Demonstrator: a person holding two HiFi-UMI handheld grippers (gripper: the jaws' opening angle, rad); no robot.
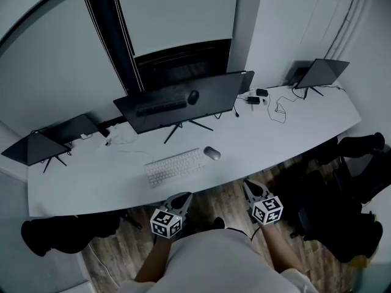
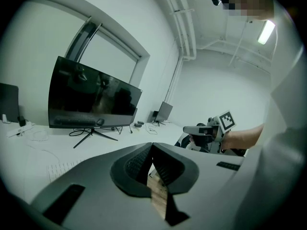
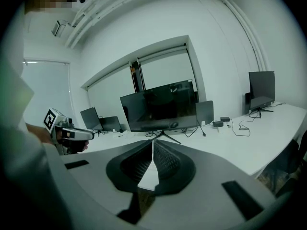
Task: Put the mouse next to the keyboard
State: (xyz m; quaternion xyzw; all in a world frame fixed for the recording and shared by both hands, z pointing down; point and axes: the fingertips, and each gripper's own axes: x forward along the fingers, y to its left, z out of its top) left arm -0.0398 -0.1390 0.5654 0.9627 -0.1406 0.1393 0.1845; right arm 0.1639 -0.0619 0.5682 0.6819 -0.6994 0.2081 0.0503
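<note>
A grey mouse (image 1: 212,153) lies on the white desk (image 1: 293,133), just right of the white keyboard (image 1: 174,166). Both grippers hang in front of the desk's near edge, above the wooden floor, away from the mouse. My left gripper (image 1: 183,195) (image 2: 152,145) has its jaws together with nothing between them. My right gripper (image 1: 249,185) (image 3: 153,142) is likewise shut and empty. A corner of the keyboard (image 2: 60,169) shows in the left gripper view. Each gripper view catches the other gripper: the right gripper (image 2: 207,130), the left gripper (image 3: 71,133).
A large dark monitor (image 1: 183,99) stands behind the keyboard on thin legs. Smaller dark screens sit at the desk's left end (image 1: 36,148) and right end (image 1: 321,72). Adapters and cables (image 1: 259,97) lie at the back right. Black chairs (image 1: 360,182) (image 1: 67,234) flank me.
</note>
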